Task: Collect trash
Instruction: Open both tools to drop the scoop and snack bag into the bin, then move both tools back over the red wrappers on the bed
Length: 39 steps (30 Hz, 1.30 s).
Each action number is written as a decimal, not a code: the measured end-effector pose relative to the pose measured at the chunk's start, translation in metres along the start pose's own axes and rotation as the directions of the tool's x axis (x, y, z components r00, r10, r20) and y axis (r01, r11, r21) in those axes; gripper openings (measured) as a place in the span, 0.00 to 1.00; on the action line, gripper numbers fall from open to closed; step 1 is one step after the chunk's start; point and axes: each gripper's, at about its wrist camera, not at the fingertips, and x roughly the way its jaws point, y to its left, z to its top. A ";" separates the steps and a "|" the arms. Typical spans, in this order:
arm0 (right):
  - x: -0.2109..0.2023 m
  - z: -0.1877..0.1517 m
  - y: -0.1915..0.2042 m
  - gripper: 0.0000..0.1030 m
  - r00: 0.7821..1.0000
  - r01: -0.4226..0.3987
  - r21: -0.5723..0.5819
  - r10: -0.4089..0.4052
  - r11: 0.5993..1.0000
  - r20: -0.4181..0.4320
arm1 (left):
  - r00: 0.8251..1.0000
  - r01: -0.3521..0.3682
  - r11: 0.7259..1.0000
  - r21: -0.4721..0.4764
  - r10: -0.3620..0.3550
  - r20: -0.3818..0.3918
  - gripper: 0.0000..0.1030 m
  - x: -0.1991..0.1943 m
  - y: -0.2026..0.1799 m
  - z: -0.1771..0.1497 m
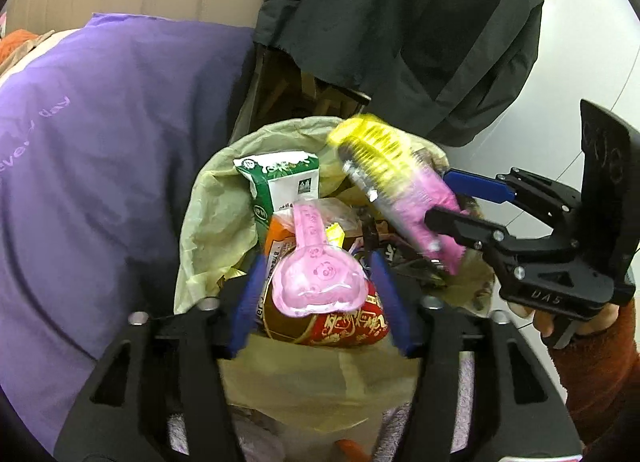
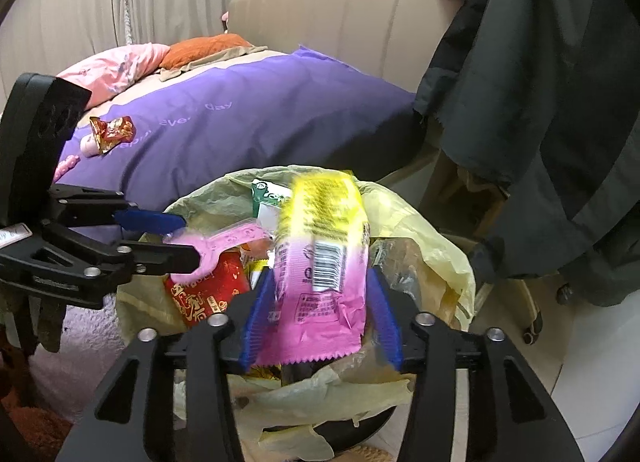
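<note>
Both grippers [image 1: 320, 294] [image 2: 320, 302] open over bin [image 2: 420, 214] (wrappers [image 2: 320, 258] loose).

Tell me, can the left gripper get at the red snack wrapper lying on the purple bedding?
Probably yes: the red snack wrapper lies uncovered on the purple bedding, beside the left gripper, though a pink packet sits between its jaws.

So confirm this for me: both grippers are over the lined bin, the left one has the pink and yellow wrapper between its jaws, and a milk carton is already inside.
Wrong gripper. The right gripper has the pink and yellow wrapper between its jaws, as the right wrist view shows. The left gripper has a pink blister pack. Both are over the lined bin, milk carton inside.
</note>
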 end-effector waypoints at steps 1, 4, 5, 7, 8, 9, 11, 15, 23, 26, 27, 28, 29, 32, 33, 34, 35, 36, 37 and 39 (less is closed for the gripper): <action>-0.002 0.000 0.001 0.50 1.000 0.006 -0.002 -0.006 1.000 0.002 | 1.000 -0.003 1.000 -0.002 0.003 0.010 0.62 -0.004 0.000 0.000; -0.009 0.002 0.001 0.56 1.000 0.026 -0.001 -0.026 1.000 0.014 | 0.999 -0.018 1.000 -0.021 0.019 0.044 0.64 -0.018 0.003 0.001; -0.014 0.003 0.002 0.56 0.999 0.028 0.004 -0.028 1.000 0.024 | 0.998 -0.030 0.999 -0.030 0.032 0.061 0.64 -0.025 0.004 0.001; -0.021 0.004 0.003 0.56 0.999 0.024 0.013 -0.025 1.000 0.038 | 0.992 -0.082 0.996 -0.032 0.085 0.097 0.66 -0.040 0.005 0.000; -0.026 0.006 0.005 0.56 0.998 0.026 0.019 -0.027 0.999 0.050 | 0.987 -0.109 0.994 -0.029 0.111 0.115 0.66 -0.046 0.004 0.000; -0.030 0.007 0.006 0.56 0.998 0.029 0.022 -0.030 0.999 0.061 | 0.981 -0.135 0.990 -0.028 0.138 0.136 0.67 -0.054 0.005 -0.002; -0.039 0.012 0.013 0.56 0.995 0.030 0.031 -0.032 0.999 0.089 | 0.965 -0.187 0.982 -0.037 0.190 0.180 0.68 -0.074 0.009 -0.007; -0.050 0.023 0.029 0.56 0.991 0.008 0.043 -0.013 0.999 0.133 | 0.934 -0.264 0.962 -0.076 0.274 0.228 0.68 -0.115 0.030 -0.017; -0.049 0.054 0.091 0.61 0.974 -0.110 -0.003 0.108 0.994 0.197 | 0.848 -0.426 0.893 -0.144 0.450 0.279 0.69 -0.190 0.090 -0.031; -0.040 0.068 0.120 0.61 0.966 -0.155 -0.046 0.161 0.987 0.200 | 0.821 -0.469 0.866 -0.171 0.499 0.278 0.69 -0.211 0.115 -0.035; -0.036 0.072 0.128 0.61 0.966 -0.165 -0.056 0.173 0.985 0.190 | 0.813 -0.481 0.858 -0.179 0.513 0.275 0.69 -0.216 0.124 -0.036; -0.032 0.076 0.137 0.61 0.967 -0.171 -0.067 0.180 0.983 0.179 | 0.805 -0.493 0.849 -0.190 0.528 0.270 0.69 -0.222 0.134 -0.038; -0.025 0.082 0.151 0.61 0.970 -0.165 -0.086 0.177 0.983 0.168 | 0.801 -0.500 0.843 -0.198 0.537 0.265 0.69 -0.225 0.140 -0.041; -0.006 0.093 0.177 0.61 0.972 -0.179 -0.116 0.194 0.977 0.133 | 0.791 -0.509 0.827 -0.239 0.559 0.248 0.69 -0.236 0.170 -0.050; 0.001 0.097 0.185 0.61 0.972 -0.185 -0.120 0.199 0.975 0.121 | 0.790 -0.510 0.823 -0.249 0.563 0.242 0.69 -0.237 0.179 -0.054; 0.005 0.100 0.193 0.61 0.973 -0.186 -0.124 0.200 0.975 0.118 | 0.789 -0.513 0.819 -0.258 0.568 0.234 0.69 -0.239 0.190 -0.057; 0.013 0.105 0.203 0.61 0.975 -0.178 -0.130 0.193 0.975 0.114 | 0.784 -0.519 0.811 -0.270 0.577 0.228 0.69 -0.242 0.203 -0.061; 0.020 0.108 0.210 0.61 0.976 -0.175 -0.137 0.190 0.975 0.107 | 0.777 -0.525 0.803 -0.283 0.588 0.225 0.69 -0.245 0.215 -0.065; 0.030 0.114 0.222 0.61 0.977 -0.175 -0.151 0.190 0.973 0.094 | 0.771 -0.532 0.794 -0.295 0.598 0.220 0.69 -0.248 0.227 -0.067; 0.047 0.122 0.238 0.61 0.976 -0.186 -0.171 0.201 0.968 0.077 | 0.773 -0.535 0.788 -0.304 0.602 0.199 0.69 -0.251 0.253 -0.073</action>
